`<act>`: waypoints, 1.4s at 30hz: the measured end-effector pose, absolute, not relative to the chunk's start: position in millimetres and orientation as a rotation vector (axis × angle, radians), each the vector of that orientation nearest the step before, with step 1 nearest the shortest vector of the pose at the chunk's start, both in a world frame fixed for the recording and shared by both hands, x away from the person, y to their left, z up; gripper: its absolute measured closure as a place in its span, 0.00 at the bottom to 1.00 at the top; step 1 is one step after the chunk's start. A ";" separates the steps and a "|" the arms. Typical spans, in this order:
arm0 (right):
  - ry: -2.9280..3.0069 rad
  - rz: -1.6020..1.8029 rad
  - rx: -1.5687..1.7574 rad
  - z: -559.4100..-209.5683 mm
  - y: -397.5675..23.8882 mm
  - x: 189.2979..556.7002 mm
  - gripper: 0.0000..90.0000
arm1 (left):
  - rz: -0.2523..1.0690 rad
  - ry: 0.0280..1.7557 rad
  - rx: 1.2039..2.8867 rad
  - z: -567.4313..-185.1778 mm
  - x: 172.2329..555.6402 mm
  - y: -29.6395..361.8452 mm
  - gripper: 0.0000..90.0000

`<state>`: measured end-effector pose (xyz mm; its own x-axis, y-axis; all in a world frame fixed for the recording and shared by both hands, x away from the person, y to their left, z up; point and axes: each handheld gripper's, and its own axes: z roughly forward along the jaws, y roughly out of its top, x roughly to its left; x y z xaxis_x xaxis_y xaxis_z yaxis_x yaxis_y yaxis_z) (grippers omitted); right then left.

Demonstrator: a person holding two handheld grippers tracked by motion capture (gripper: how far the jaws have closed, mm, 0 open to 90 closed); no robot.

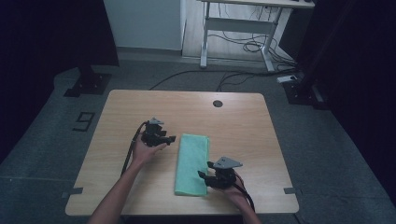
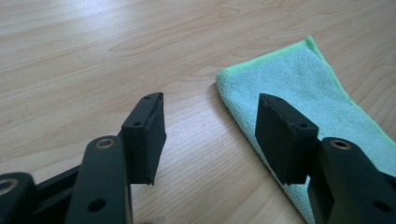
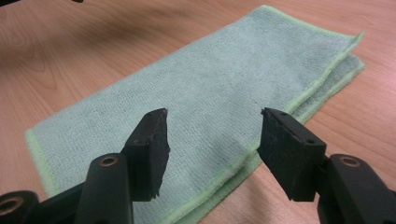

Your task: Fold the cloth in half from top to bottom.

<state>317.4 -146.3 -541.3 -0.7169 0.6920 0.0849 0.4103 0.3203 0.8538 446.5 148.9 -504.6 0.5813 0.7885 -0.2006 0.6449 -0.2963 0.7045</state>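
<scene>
Folded mint-green microfibre cloth (image 1: 192, 164) with lighter green hem laid flat on wooden table (image 1: 243, 126), left gripper (image 2: 210, 135) and right gripper (image 3: 212, 144) jaws spread, nothing pinched, no readable writing seen

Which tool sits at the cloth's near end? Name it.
The right tool: it sits beside the near end of the green cloth, while the left tool sits by the far end.

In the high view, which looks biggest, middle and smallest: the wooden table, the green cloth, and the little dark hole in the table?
Largest to smallest, as they look in the high view:
1. The wooden table, by far the biggest.
2. The green cloth, a folded strip lying on it.
3. The dark hole, a tiny round spot near the far edge.
</scene>
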 end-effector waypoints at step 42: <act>2.211 1.288 1.222 -532.5 -163.0 400.2 0.43 | 0.180 1.134 2.026 -514.7 459.1 132.8 0.48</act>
<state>400.2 -163.0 -532.5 -0.5907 0.7933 0.1474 0.5195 0.2340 0.8218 459.1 132.8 -514.7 0.5897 0.7711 -0.2400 0.6585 -0.2871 0.6957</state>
